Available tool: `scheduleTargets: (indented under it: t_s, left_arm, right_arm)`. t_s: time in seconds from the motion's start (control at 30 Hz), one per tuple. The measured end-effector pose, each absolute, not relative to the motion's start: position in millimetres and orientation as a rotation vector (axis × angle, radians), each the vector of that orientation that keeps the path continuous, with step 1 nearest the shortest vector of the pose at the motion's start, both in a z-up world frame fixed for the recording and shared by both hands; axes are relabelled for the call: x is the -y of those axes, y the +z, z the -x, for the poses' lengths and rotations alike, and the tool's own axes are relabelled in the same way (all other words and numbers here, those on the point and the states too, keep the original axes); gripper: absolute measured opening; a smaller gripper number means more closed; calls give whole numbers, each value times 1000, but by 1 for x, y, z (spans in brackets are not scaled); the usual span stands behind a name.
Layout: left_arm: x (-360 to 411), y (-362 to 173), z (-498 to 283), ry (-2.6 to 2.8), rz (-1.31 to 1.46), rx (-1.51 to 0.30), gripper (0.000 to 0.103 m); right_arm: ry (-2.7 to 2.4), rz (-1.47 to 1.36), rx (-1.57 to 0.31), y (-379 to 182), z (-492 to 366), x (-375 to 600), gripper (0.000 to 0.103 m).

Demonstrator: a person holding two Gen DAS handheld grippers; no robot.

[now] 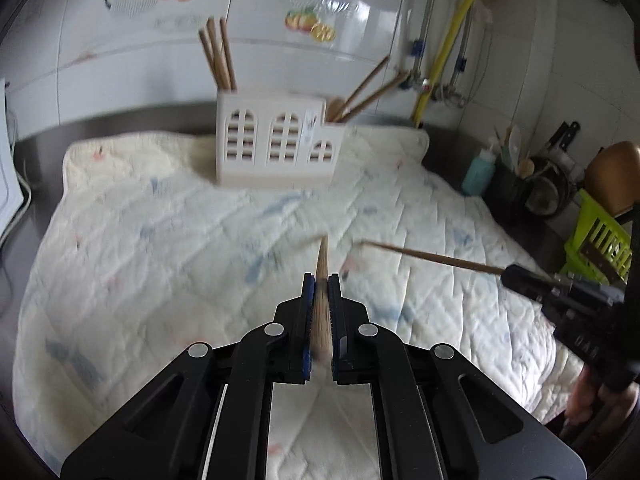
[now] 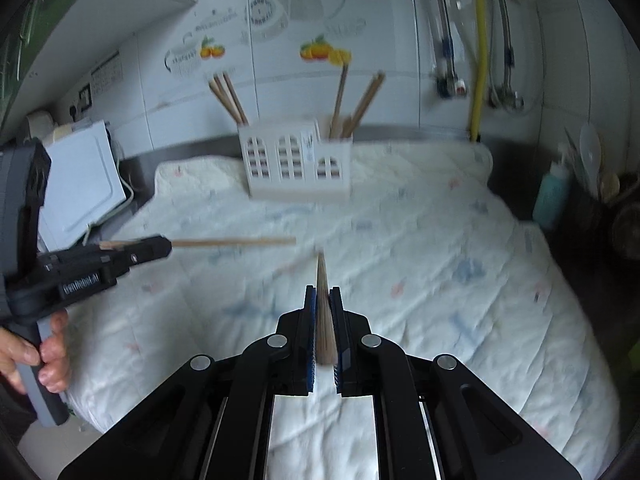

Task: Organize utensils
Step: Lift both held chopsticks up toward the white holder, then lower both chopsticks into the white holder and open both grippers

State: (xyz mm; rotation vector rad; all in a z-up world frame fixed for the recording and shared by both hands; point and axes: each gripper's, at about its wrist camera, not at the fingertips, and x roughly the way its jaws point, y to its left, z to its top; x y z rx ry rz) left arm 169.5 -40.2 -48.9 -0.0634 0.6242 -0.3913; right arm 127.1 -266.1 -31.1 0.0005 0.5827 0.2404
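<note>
Right now your left gripper point(image 1: 321, 280) is squeezed tight on one wooden chopstick point(image 1: 322, 256). The stick runs between the blue pads point(image 1: 308, 312) and pokes out past the tips, up off the quilted cloth point(image 1: 160, 240). Your right gripper point(image 2: 323, 292) is pinched shut on a second chopstick point(image 2: 321, 276) in the same way. From the left camera you can see that second stick from the side, and from the right camera you can see your left hand point(image 2: 36, 356) on the grey handle, with the first stick sticking out level.

Both sticks are above the cloth, and their thin ends come near each other over the middle of it without touching.

At the far side of the cloth stands the white holder point(image 1: 276, 140) that looks like a little house with arched windows. Three chopsticks point(image 1: 218, 56) lean together in its tall left part. Its low right part holds more sticks point(image 1: 368, 88), and maybe a wooden spoon too, but the picture is too blurry there to be sure.

Off to the right of the cloth you have a blue bottle point(image 1: 478, 172) and a green basket point(image 1: 596, 240).
</note>
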Motion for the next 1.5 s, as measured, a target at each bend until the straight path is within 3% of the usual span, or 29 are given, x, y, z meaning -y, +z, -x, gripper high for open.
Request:
scheduleTargets:
  t_s: [0.73, 1.2, 1.5]
  left_arm:
    - [35, 43, -263, -411, 33, -545, 5]
    - [38, 141, -316, -326, 1, -313, 5]
    - [45, 133, -366, -235, -33, -328, 5]
  right_arm:
    - [377, 125, -505, 121, -271, 253, 6]
    - [331, 154, -606, 127, -348, 248, 6]
    - [350, 157, -657, 111, -371, 246, 6]
